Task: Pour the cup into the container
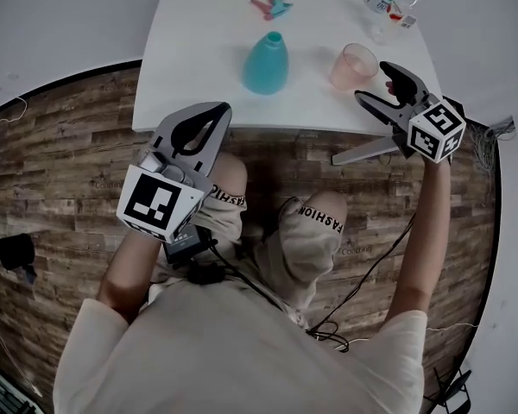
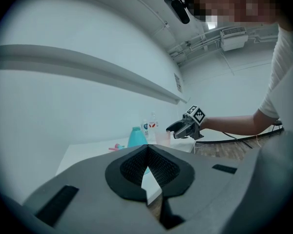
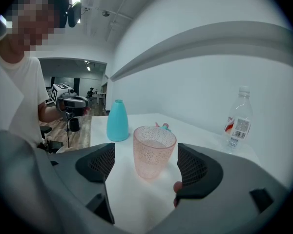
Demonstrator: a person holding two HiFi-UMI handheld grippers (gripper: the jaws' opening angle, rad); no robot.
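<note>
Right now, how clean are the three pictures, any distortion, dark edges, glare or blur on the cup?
Head view: fisheye bend in the table edge, dark lower corners, cup sharp. Right gripper view: round black border, cup crisp in soft even light, no glare, a mosaic patch top left. Left gripper view: same border, cup tiny and far, a mosaic patch at top.

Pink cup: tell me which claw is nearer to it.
Right. The right claw is open just before the pink cup, not touching it; the left claw, shut, hangs short of the table.
</note>
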